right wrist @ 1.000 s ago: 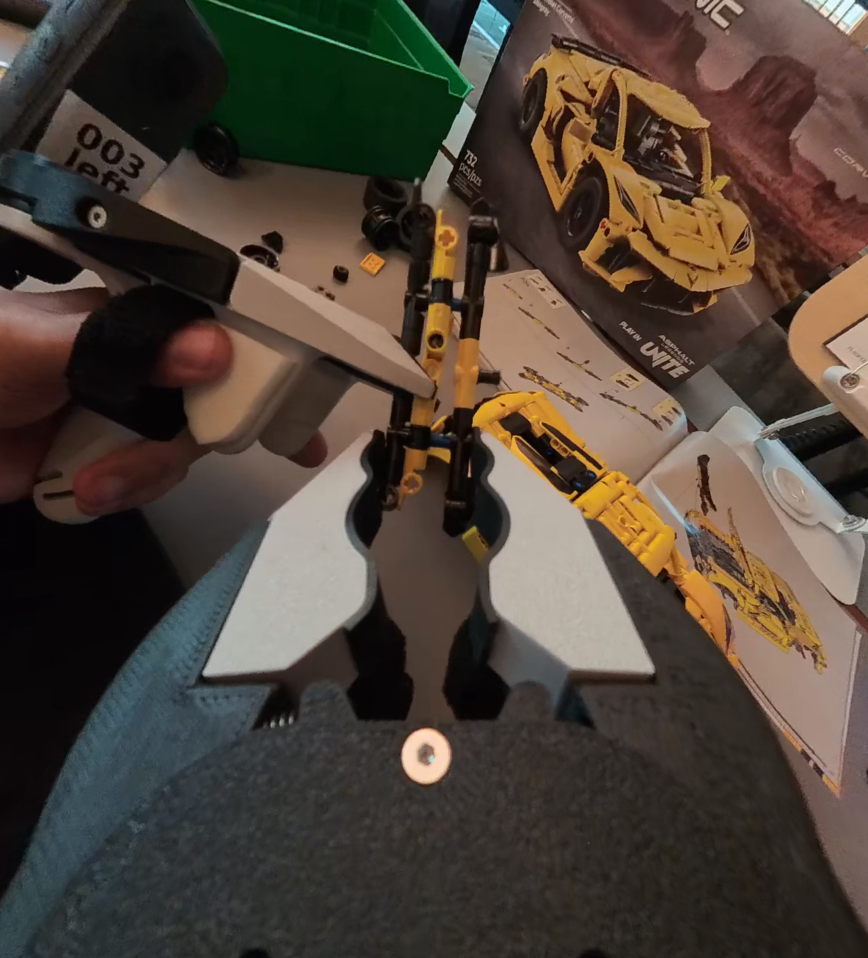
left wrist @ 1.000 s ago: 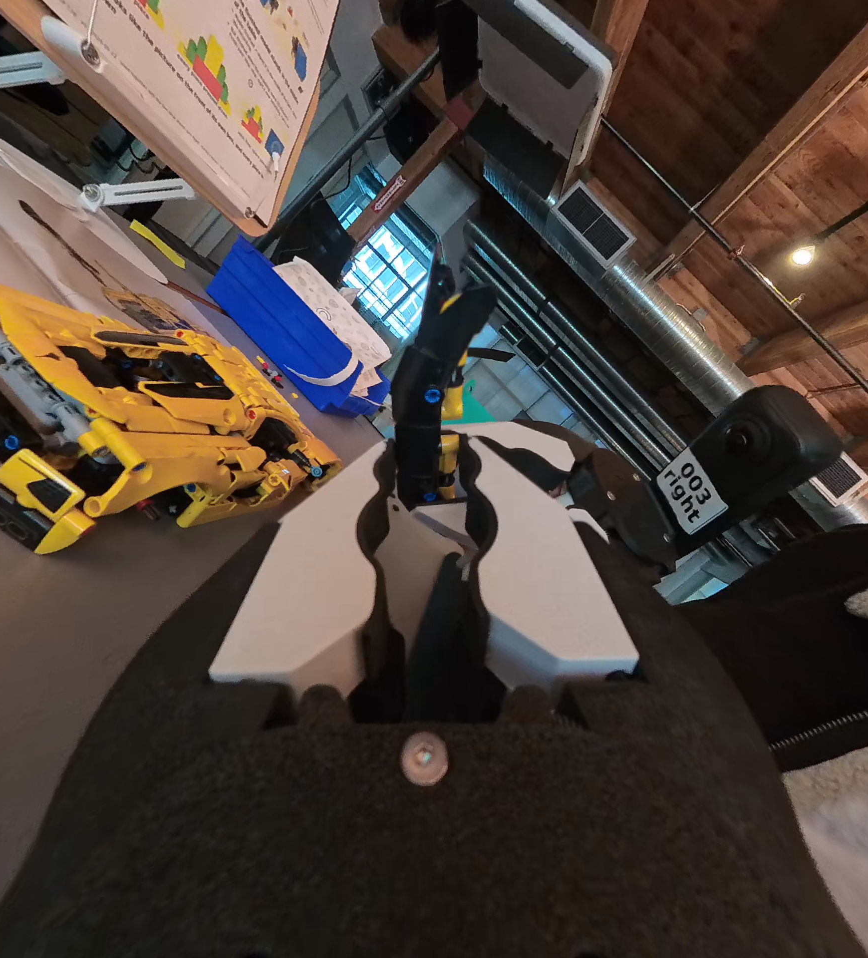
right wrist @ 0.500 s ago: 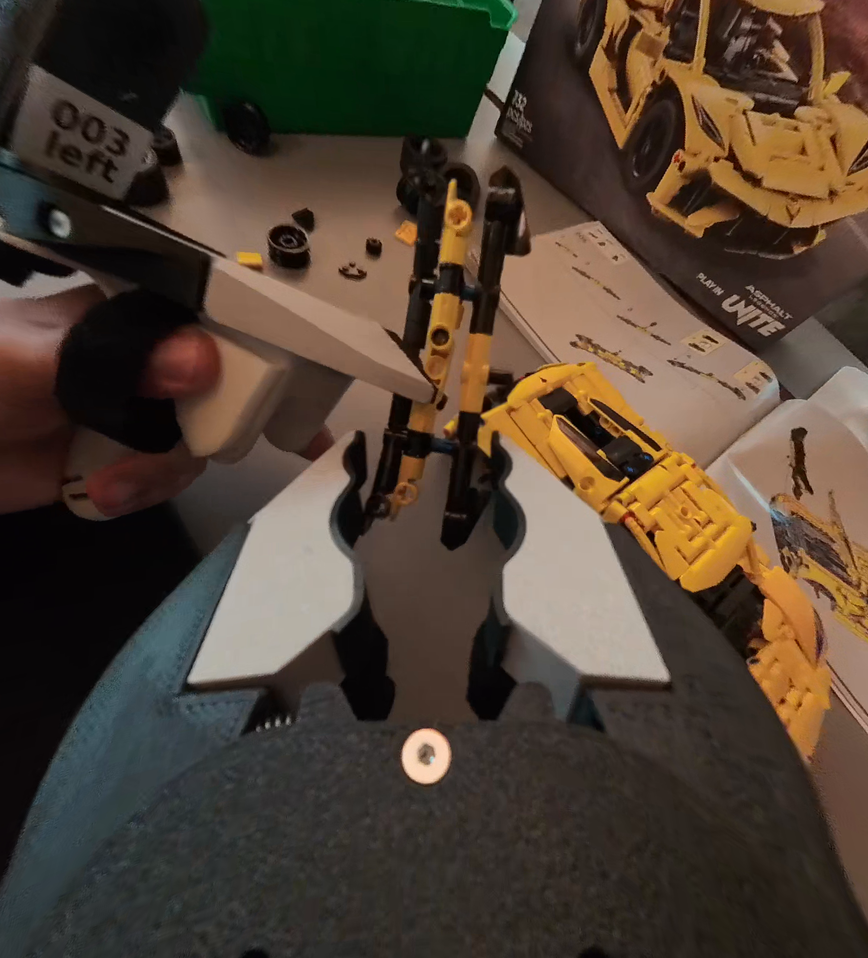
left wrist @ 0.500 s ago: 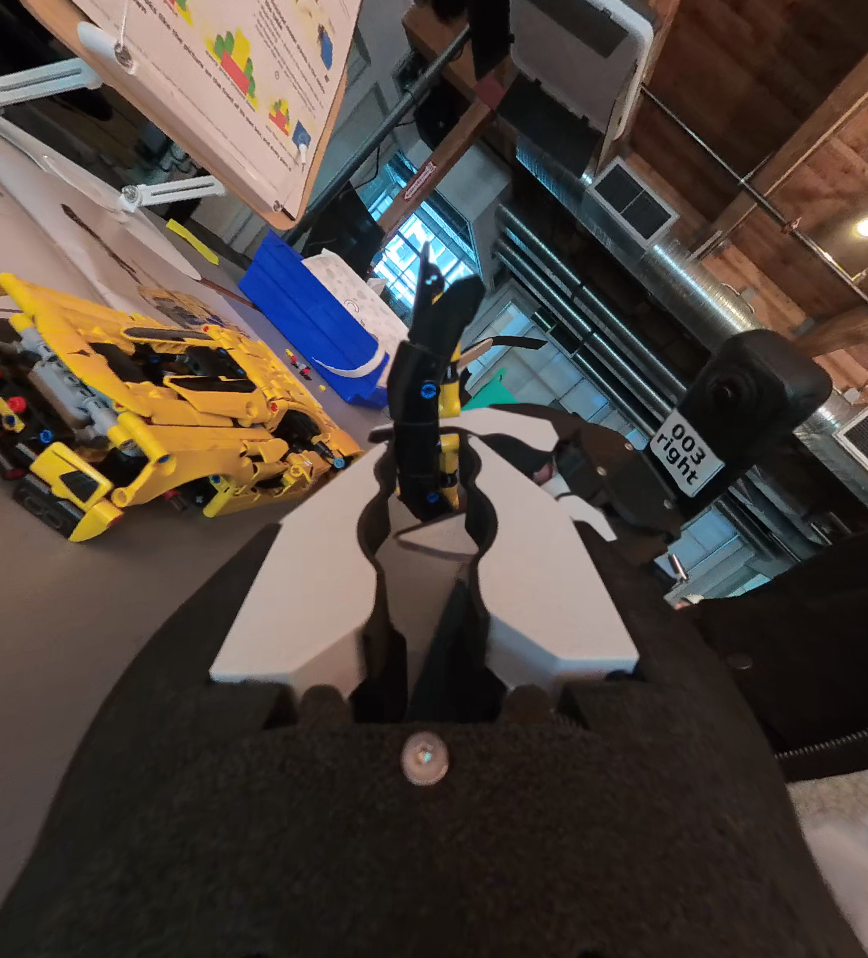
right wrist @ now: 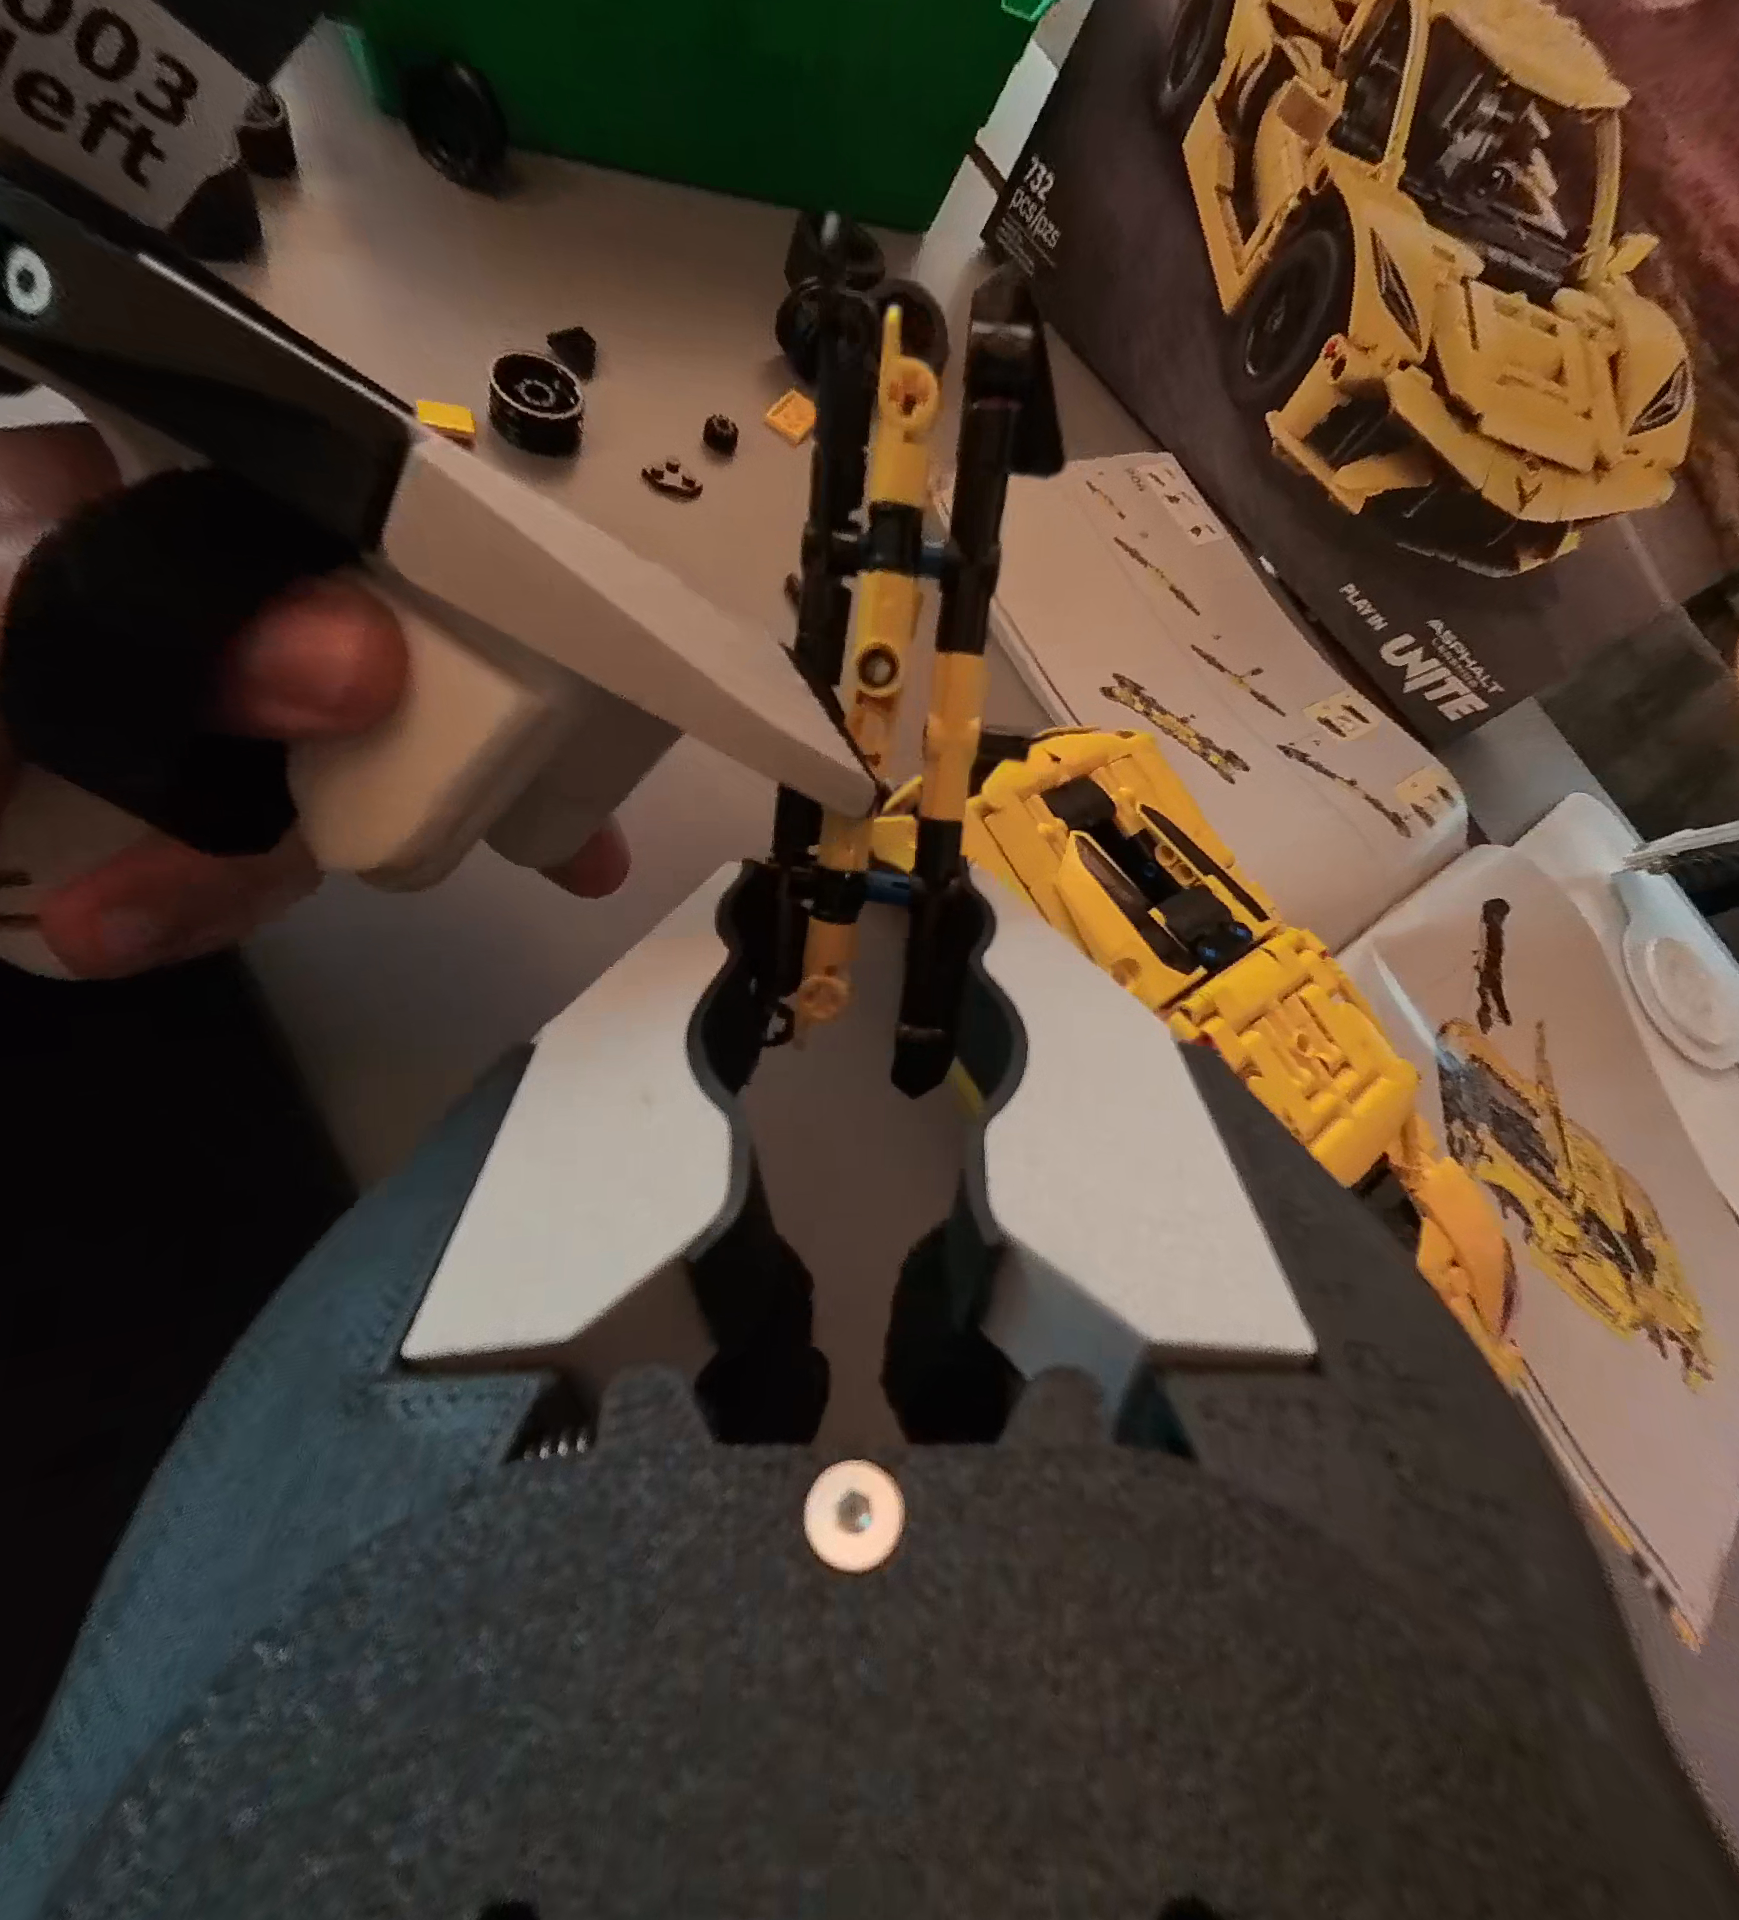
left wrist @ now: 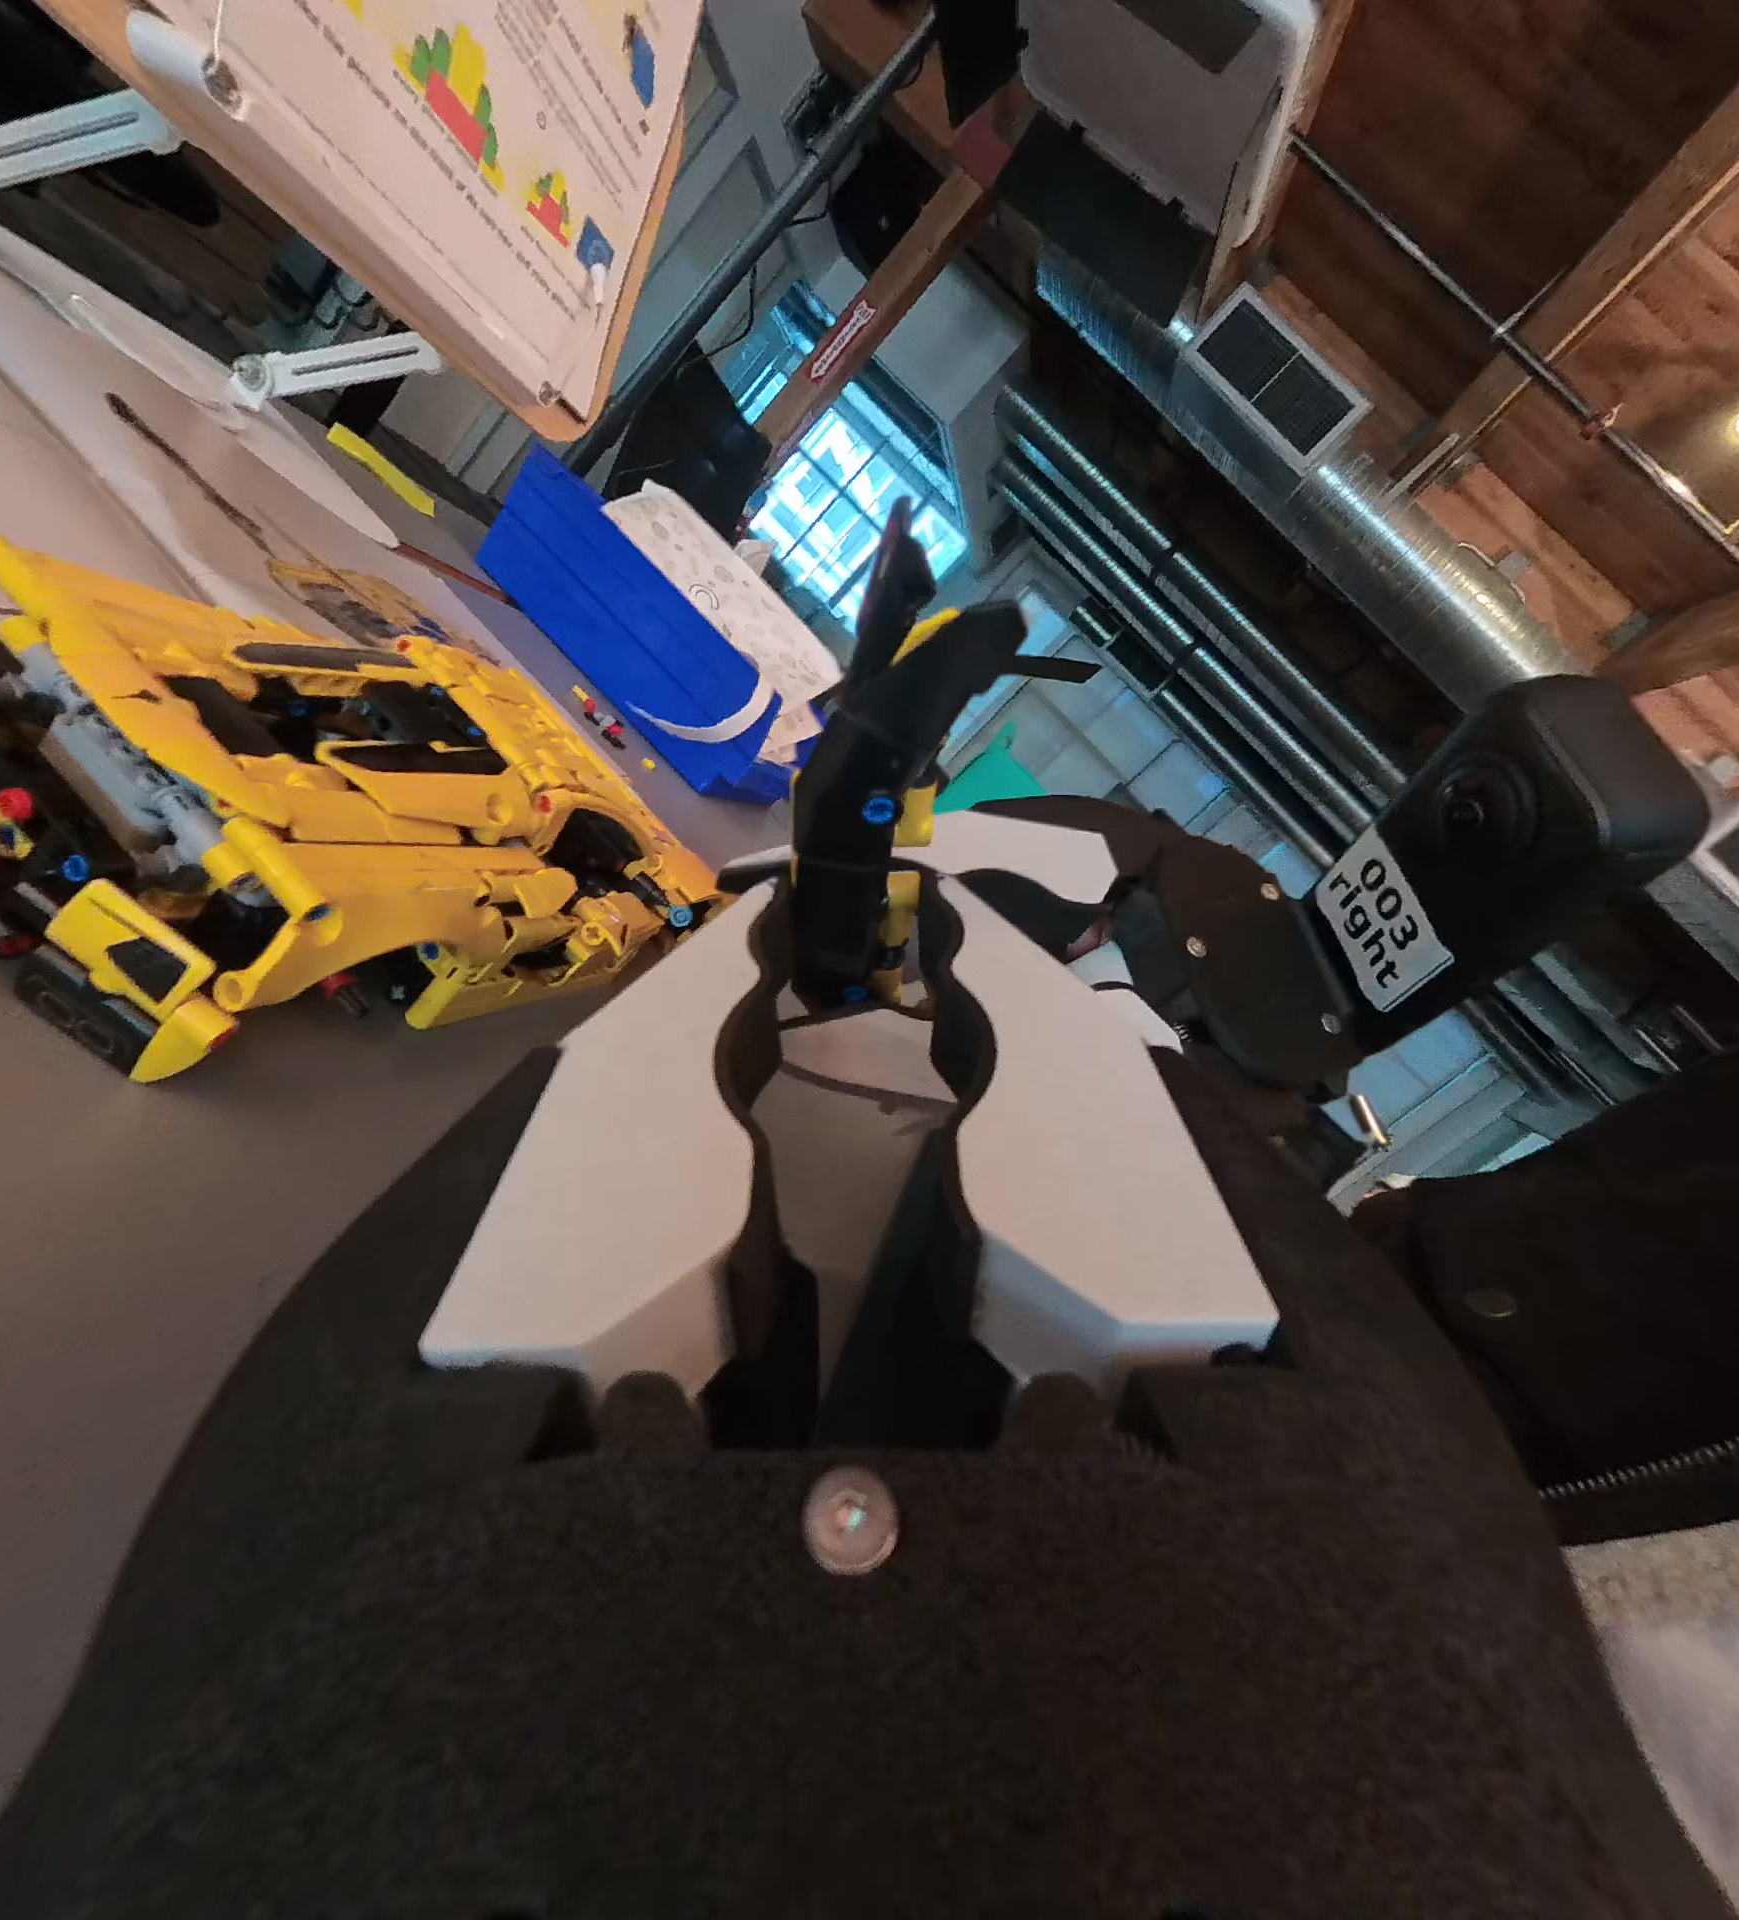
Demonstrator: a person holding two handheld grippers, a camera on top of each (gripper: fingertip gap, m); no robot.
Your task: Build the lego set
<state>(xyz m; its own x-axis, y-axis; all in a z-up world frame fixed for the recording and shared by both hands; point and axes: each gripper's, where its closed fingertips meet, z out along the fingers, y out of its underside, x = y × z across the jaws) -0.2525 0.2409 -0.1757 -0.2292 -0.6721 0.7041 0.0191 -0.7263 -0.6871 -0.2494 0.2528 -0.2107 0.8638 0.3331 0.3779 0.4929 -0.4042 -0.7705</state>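
Nearest to me, the right hand-held gripper (right wrist: 849, 977) has its two pale fingers closed onto the lower end of a slim black-and-yellow lego sub-assembly (right wrist: 896, 665), a frame of thin black and yellow beams joined by small blue pins, which stands up out of the grip and clear of the table (right wrist: 408, 987). The left hand-held gripper (left wrist: 849, 961), held by a person's hand (right wrist: 117, 717), comes in from the side and pinches the same sub-assembly part-way up its length, its fingertips drawn in tight on the black beam. Just beyond the two tools, the partly built yellow lego car (left wrist: 252, 831) lies on the grey table, its bodywork open so that black, red and blue parts show inside. Beside the car lie open instruction sheets (right wrist: 1249, 644) and a printed picture of the model (right wrist: 1592, 1174). A little farther off, loose black wheels (right wrist: 532, 400) and small yellow and black pieces are scattered on the table. Behind them stand a green bin (right wrist: 699, 94) and the set's box (right wrist: 1416, 312) with the yellow car pictured on it. On the other side, a blue bin (left wrist: 616, 644) holds a white bag, and a clipboard with printed sheets (left wrist: 449, 156) hangs over the table on white arms.
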